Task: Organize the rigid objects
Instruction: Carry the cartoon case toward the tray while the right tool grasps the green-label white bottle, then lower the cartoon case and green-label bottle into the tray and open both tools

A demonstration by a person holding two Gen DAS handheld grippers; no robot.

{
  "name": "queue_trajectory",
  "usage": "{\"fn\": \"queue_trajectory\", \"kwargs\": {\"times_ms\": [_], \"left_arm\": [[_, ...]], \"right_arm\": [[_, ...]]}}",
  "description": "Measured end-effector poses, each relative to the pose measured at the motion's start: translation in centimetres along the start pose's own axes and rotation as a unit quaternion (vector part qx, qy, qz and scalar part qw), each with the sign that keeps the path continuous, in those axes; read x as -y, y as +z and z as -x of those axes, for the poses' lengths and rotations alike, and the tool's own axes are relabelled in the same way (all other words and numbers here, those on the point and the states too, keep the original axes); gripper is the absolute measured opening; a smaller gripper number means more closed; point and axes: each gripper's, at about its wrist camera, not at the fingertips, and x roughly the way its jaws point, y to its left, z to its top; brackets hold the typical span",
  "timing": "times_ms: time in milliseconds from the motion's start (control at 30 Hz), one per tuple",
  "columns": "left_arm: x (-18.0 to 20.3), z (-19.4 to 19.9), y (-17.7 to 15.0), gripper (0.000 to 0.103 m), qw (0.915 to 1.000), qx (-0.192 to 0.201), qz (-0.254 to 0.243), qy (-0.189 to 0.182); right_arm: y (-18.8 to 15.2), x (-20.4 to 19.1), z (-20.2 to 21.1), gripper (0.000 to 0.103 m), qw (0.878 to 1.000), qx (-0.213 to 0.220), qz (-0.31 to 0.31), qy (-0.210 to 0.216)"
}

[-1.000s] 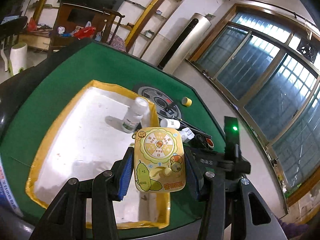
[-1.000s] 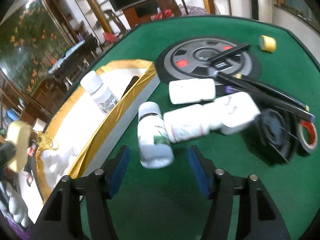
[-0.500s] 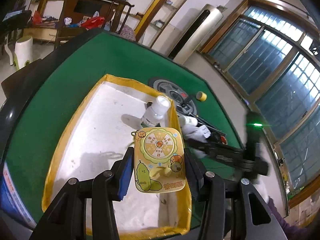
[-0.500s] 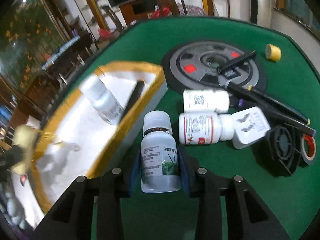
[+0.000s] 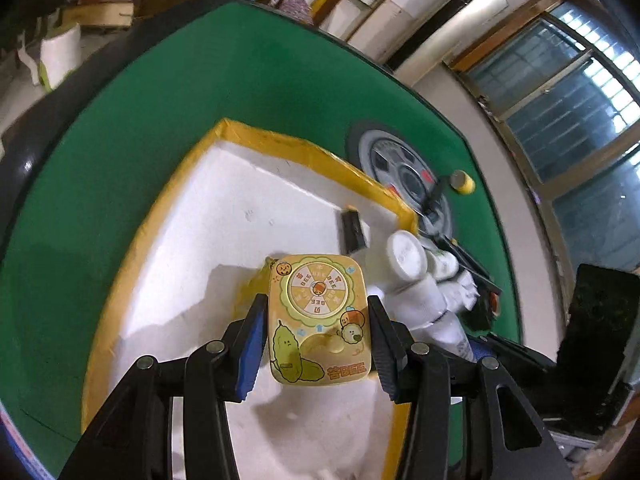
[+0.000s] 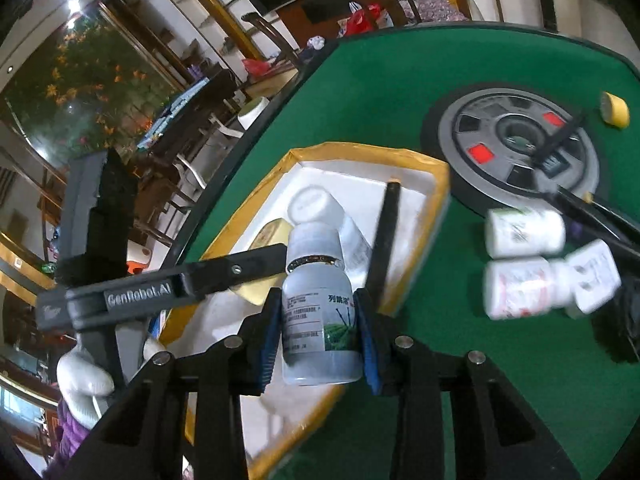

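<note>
Across the green felt surface [image 6: 500, 380] sits a shallow white tray with a yellow taped rim [image 5: 192, 184], and both tools hang over it. Beyond the tray's far corner lies a round grey weight plate with red patches [image 6: 516, 140], with a small yellow tape roll [image 6: 614, 109] past it and long black rods across it.

The left tool [image 5: 318, 320] has its blue-padded jaws about half apart, pressed on the sides of a flat yellow cartoon-printed tin [image 5: 318, 316], held above the white floor of the tray. The right tool [image 6: 318, 328] has its narrower jaws clamped on a white plastic bottle with a green and white label [image 6: 320, 308], upright and lifted over the tray's near edge.

Inside the tray lie a second white capped bottle [image 6: 316, 206], tilted, and a slim black bar [image 6: 384, 240] near the right wall. On the felt to the right lie two more white bottles on their sides [image 6: 524, 232] beside a white plug adapter [image 6: 592, 276]. A white-gloved hand [image 6: 82, 376] grips the left tool's handle.
</note>
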Motion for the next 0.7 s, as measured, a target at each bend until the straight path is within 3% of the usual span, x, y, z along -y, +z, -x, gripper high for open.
{"fn": "queue_trajectory", "kwargs": {"times_ms": [200,467,533,600,700], "left_arm": [[-1.0,-0.8,1.2,0.051,0.9991,0.013,0.002,0.040],[-2.2,-0.7,0.9,0.052,0.9992,0.024,0.022,0.023],[-2.2,0.4,0.7,0.055,0.9982,0.049,0.019,0.027],[-2.1,1.7,0.5,0.067,0.9952,0.085,0.016,0.046],[-2.8,2.4,0.3,0.069,0.9916,0.112,0.026,0.058]], "right_arm": [[3.0,-0.4,-2.6,0.034,1.000,-0.004,-0.008,-0.023],[4.1,-0.1,-4.7,0.034,0.999,-0.022,-0.019,-0.031],[3.9,0.1,-4.8,0.034,0.999,-0.026,-0.023,-0.031],[3.5,0.3,-5.0,0.034,0.999,-0.030,-0.027,-0.025],[3.0,0.0,-5.1,0.034,0.999,-0.029,-0.021,-0.029]]}}
